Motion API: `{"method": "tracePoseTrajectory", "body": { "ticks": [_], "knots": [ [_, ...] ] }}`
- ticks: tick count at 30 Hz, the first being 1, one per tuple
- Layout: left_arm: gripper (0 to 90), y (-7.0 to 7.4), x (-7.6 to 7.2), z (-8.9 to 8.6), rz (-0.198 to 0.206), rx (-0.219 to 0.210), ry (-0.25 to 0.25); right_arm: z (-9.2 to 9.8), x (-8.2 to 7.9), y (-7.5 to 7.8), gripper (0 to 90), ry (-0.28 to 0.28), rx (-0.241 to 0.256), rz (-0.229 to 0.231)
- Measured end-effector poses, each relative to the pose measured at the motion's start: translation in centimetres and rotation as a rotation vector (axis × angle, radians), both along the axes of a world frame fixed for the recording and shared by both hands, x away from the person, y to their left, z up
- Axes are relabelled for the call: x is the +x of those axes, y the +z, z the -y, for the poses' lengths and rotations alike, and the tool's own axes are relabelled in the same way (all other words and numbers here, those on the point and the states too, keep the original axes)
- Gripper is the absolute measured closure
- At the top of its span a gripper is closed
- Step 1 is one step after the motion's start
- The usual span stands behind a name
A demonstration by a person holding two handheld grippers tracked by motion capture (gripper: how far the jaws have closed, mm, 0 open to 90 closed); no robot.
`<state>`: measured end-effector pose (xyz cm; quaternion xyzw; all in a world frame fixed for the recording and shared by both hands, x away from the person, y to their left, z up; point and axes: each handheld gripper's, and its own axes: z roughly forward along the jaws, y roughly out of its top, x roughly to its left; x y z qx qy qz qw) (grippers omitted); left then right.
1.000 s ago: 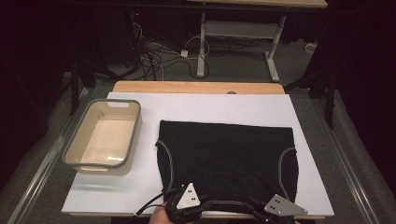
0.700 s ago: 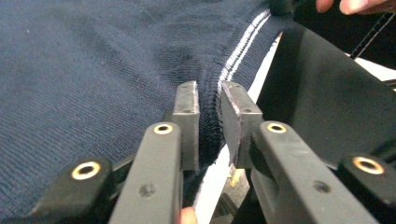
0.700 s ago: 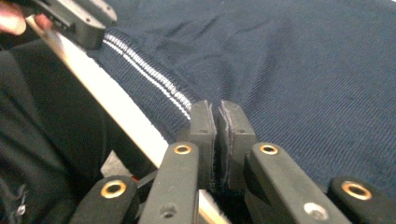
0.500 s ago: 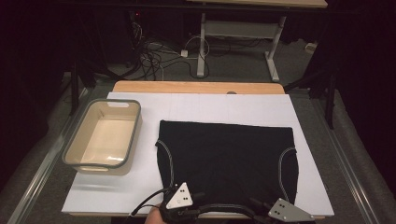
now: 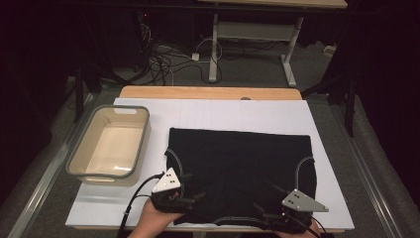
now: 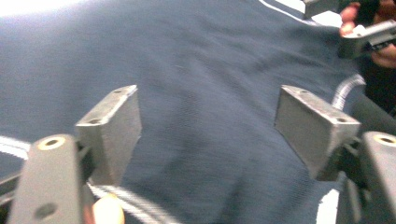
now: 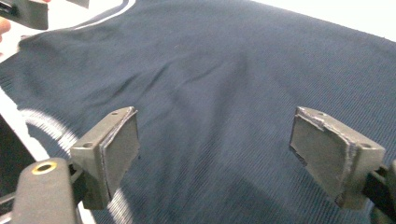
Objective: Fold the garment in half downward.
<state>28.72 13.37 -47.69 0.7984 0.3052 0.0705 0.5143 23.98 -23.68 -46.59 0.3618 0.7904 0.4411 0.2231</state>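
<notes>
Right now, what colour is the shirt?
Dark navy shirt with white trim, clearest in the right gripper view.

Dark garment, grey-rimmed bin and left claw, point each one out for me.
dark garment [image 5: 242,163], high view, middle of the flat cloth.
grey-rimmed bin [image 5: 131,144], high view, right rim.
left claw [image 6: 208,128], left gripper view, midway between its open fingertips.

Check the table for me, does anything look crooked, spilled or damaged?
Nothing stands out. The dark garment lies flat and fairly square on the white table, with only slight wrinkles. The empty bin sits upright beside it. The left gripper and right gripper are open above the fabric.
</notes>
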Motion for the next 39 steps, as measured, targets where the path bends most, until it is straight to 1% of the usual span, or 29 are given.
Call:
{"method": "tracePoseTrajectory", "body": {
  "ticks": [1,2,4,7,10,13,14,15,16,18,20,27,31,33,36,37,39],
  "knots": [
    [17.6,0.1,0.6,-0.5,0.005,-0.009,0.020,0.0,0.3,0.1,15.7,-0.005,0.008,0.001],
    [16.8,0.1,0.9,-0.8,0.014,-0.007,0.032,-0.1,0.8,0.1,15.7,-0.009,0.026,-0.002],
    [14.3,0.1,1.6,-1.2,0.018,-0.001,0.045,-0.1,1.5,0.1,15.0,-0.020,0.033,-0.002],
    [14.0,-0.2,2.5,-1.7,0.027,0.019,0.049,0.1,2.4,-0.1,14.0,-0.039,0.049,-0.016],
    [10.3,-0.5,3.1,-1.8,0.005,0.015,0.038,0.4,2.9,-0.3,7.1,-0.064,0.056,-0.032],
    [9.8,-0.8,3.3,-1.7,0.011,0.025,0.030,0.5,2.9,-0.6,1.7,-0.082,0.050,-0.045],
    [6.6,-0.9,3.4,-1.7,0.002,0.024,0.028,0.6,2.8,-0.7,0.9,-0.088,0.057,-0.045],
    [5.5,-1.0,3.4,-1.6,-0.001,0.029,0.029,0.6,2.7,-0.8,0.2,-0.092,0.059,-0.044],
    [5.2,-1.0,3.5,-1.6,0.000,0.035,0.028,0.6,2.6,-0.8,0.0,-0.094,0.056,-0.041],
    [0.0,-1.2,3.5,-1.4,0.001,0.049,0.028,0.5,2.4,-0.9,0.0,-0.095,0.049,-0.025],
    [0.0,-1.3,3.6,-1.3,-0.004,0.053,0.033,0.4,2.2,-0.9,0.0,-0.093,0.045,-0.015],
    [0.0,-1.5,3.8,-1.4,-0.027,0.046,0.065,0.5,2.1,-1.1,0.0,-0.092,0.046,-0.023],
    [0.0,-1.5,3.5,-1.3,0.003,0.054,0.066,0.6,2.2,-1.1,0.0,-0.096,0.064,-0.031],
    [0.0,-1.5,3.4,-1.3,0.005,0.052,0.065,0.7,2.2,-1.1,0.0,-0.097,0.065,-0.032],
    [0.0,-1.5,3.4,-1.5,0.006,0.035,0.074,0.5,2.2,-1.0,0.0,-0.095,0.061,-0.029],
    [0.0,-1.5,3.3,-1.6,0.009,0.024,0.076,0.5,2.2,-0.9,0.0,-0.097,0.063,-0.027],
    [0.0,-1.5,3.3,-1.8,0.008,0.010,0.076,0.1,2.2,-0.5,0.0,-0.099,0.063,-0.009]
  ]
}}
